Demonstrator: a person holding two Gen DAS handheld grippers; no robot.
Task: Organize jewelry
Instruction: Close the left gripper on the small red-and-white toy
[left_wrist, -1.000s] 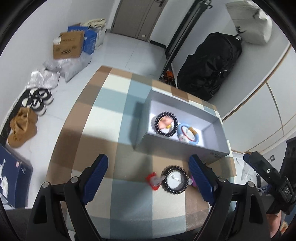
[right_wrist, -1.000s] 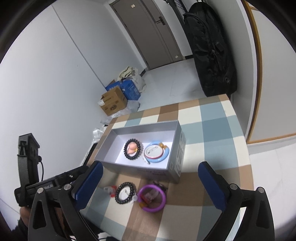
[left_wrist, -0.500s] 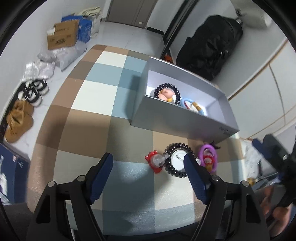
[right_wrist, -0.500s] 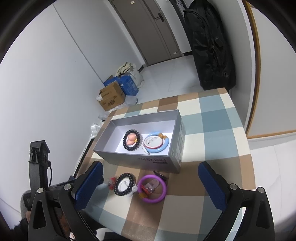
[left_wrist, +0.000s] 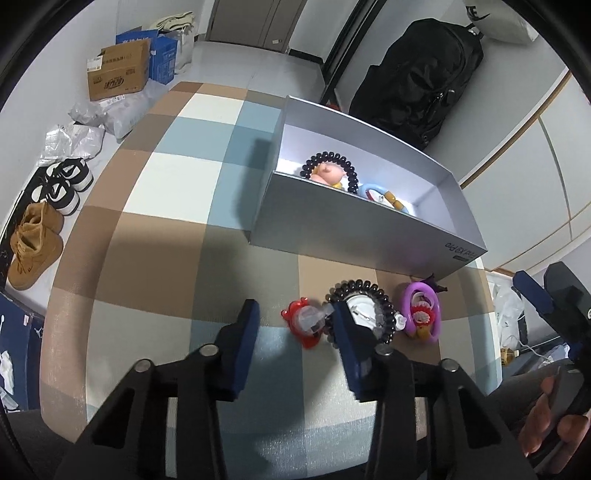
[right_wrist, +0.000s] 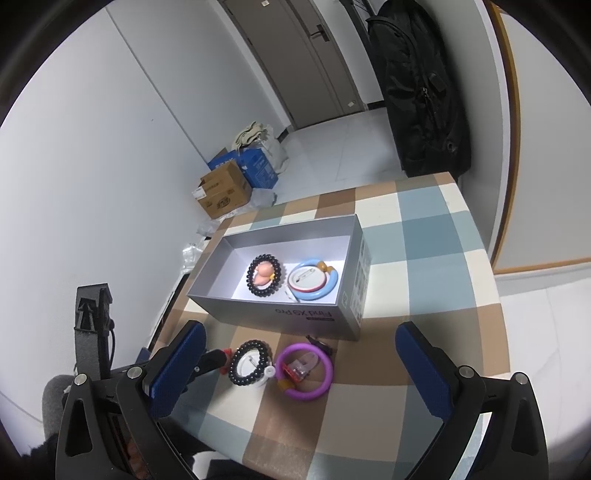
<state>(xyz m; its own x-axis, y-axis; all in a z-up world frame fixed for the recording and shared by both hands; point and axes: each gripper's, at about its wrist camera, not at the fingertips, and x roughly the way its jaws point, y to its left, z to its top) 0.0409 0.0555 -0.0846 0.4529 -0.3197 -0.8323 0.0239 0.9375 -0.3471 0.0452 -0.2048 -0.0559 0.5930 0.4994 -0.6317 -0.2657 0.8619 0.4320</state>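
While the left gripper (left_wrist: 293, 319) hangs low over the checked counter (left_wrist: 159, 206), its jaws are closing; the red charm (left_wrist: 303, 325) lies between them, just inside the right-hand pad, and the pads do not yet press on it. That pad also covers the near edge of the dark bead bracelet (left_wrist: 364, 306), which rings a white disc and lies just beside the red charm. On the other side of the bracelet, almost touching it, is the purple ring (left_wrist: 421, 314) with a small red and yellow piece inside it. All 3 items lie on the counter in front of the grey box (left_wrist: 351, 229), close to its long wall but outside it.

Inside the box (right_wrist: 258, 306) are 2 pieces side by side: a second dark bead bracelet (right_wrist: 264, 275) around a peach-coloured charm, and a blue ring (right_wrist: 314, 280) with a white centre.

The right gripper (right_wrist: 299, 365) is held above the near edge of the counter with its jaws wide apart and nothing between them; the bead bracelet (right_wrist: 249, 363) and purple ring (right_wrist: 304, 371) show on the cloth below it. In the left wrist view a hand (left_wrist: 550, 417) grips that tool at the lower right.

On the floor to the side are a cardboard carton (left_wrist: 118, 70), a pair of black and white shoes (left_wrist: 64, 186) and brown boots (left_wrist: 33, 247). A black bag (left_wrist: 417, 74) leans against the far wall.
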